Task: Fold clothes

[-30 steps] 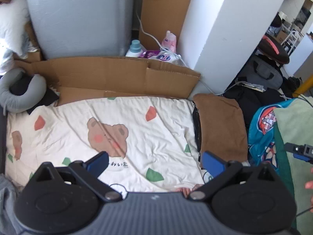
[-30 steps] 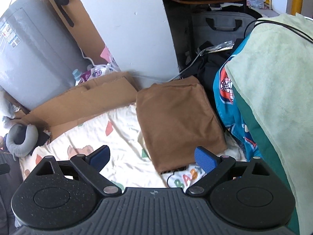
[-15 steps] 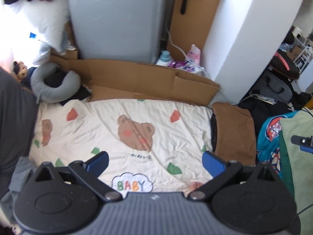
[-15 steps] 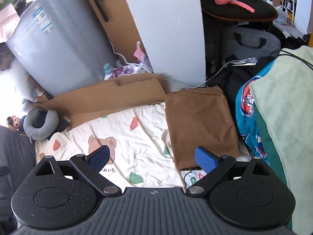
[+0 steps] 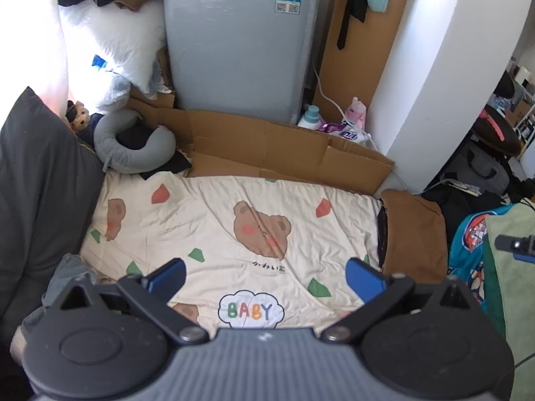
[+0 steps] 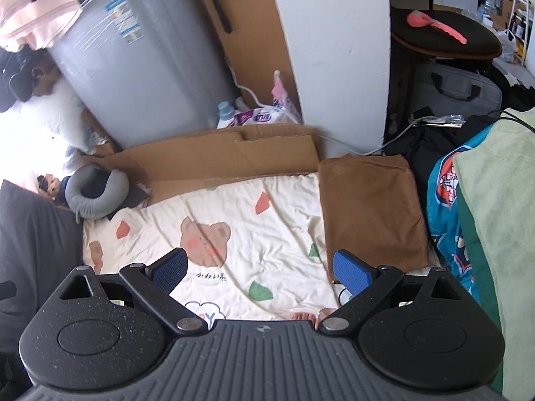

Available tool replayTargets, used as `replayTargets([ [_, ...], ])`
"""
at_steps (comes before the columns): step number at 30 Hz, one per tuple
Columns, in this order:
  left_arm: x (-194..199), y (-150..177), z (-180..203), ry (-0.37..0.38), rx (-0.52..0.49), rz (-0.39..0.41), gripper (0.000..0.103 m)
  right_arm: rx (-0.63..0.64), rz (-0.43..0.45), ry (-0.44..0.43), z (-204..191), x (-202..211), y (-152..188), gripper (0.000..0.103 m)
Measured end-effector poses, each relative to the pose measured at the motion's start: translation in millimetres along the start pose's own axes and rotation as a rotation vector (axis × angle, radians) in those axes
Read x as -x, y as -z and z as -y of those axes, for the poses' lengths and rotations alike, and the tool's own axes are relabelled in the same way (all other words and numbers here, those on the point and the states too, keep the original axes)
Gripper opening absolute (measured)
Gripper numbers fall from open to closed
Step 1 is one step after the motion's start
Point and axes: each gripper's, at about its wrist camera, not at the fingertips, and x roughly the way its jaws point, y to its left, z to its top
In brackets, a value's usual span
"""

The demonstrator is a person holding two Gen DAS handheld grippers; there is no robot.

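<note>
A folded brown garment [image 5: 413, 234] [image 6: 371, 207] lies flat at the right edge of a cream bear-print blanket [image 5: 214, 234] [image 6: 234, 227]. A black layer shows under the garment's left edge in the left wrist view. My left gripper [image 5: 265, 279] hangs open high above the blanket's near part, holding nothing. My right gripper [image 6: 259, 269] is also open and empty, raised above the blanket, with the brown garment just beyond its right finger. A small piece of the right gripper [image 5: 515, 245] pokes into the left wrist view at the far right.
Flattened cardboard [image 5: 267, 147] lines the blanket's far side, with a grey appliance [image 5: 240, 43], bottles [image 5: 309, 117] and a white pillar [image 6: 337, 50] behind. A grey neck pillow [image 5: 133, 143] and dark cushion [image 5: 36, 183] lie left. Blue and green fabric [image 6: 485, 207] piles up right. Toes [image 6: 304, 315] show below.
Both grippers have risen and pulled back from the blanket, so much more of the room shows. The brown garment lies where it was. Both stay open.
</note>
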Motion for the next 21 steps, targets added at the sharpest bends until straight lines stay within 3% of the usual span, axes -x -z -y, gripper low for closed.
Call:
replayTargets([
  [5,14,22,-4,-0.034,0.026,0.062,0.103,0.046,-0.021,-0.005,-20,-1,13,0.097],
  [21,-9,101,-21,-0.122,0.169,0.088,0.103,0.131,-0.041,0.008,-62,-22,55,0.097],
])
